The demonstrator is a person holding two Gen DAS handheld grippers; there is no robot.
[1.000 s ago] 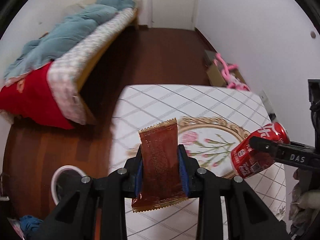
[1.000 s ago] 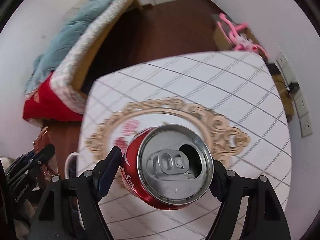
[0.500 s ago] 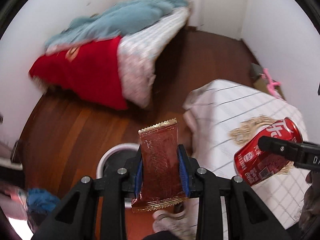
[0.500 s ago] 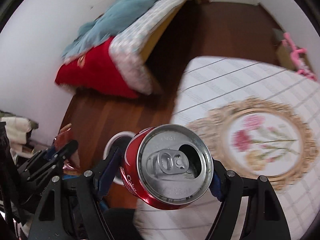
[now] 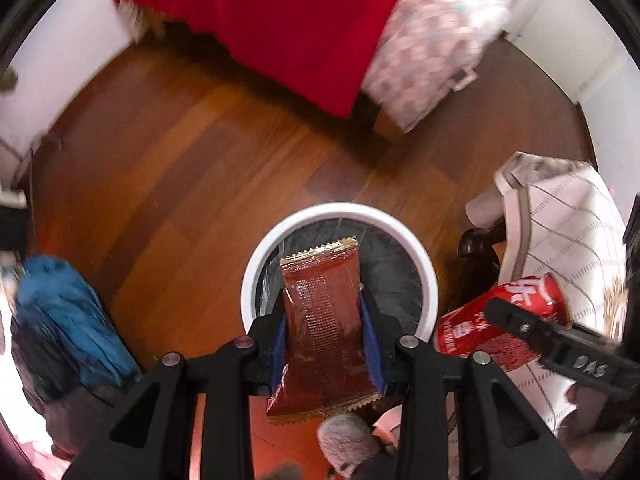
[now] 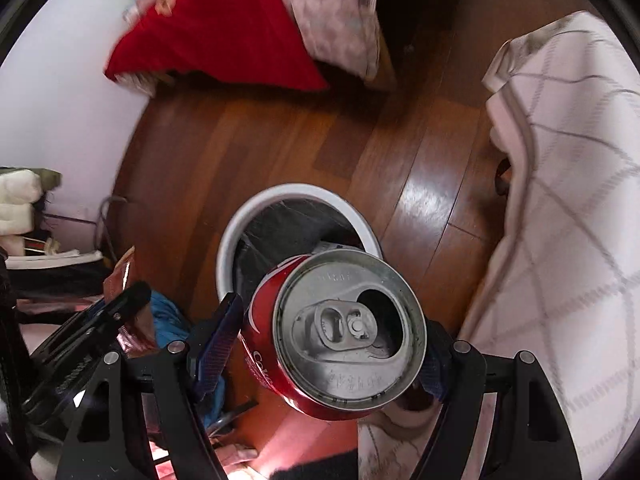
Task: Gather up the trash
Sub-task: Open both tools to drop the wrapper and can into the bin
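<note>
the brown wrapper (image 5: 324, 332) sits upright between the pads of our left claw (image 5: 325, 332), right above the mouth of the white bin (image 5: 340, 210), and that claw's jaws have just been opening a little, with the wrapper between them; we cannot tell whether the pads still press on it. the red can (image 6: 332, 332) is clamped sideways across our right claw (image 6: 332, 340), its opened top toward the camera, hanging near the bin's rim rather than squarely over the opening. the bin is lined with a dark bag, and in the right view something pale seems to lie inside, too hidden behind the can to name. around it is bare wood floor (image 5: 180, 152), the corner of a checked tablecloth (image 6: 568, 200) on one side, a blue heap (image 5: 68, 320) on the other, and a red blanket (image 5: 288, 20) farther off. we judge both pieces of trash picked up and carried over; what is left is dropping the wrapper, then shifting the can over the bin and letting it go.
</note>
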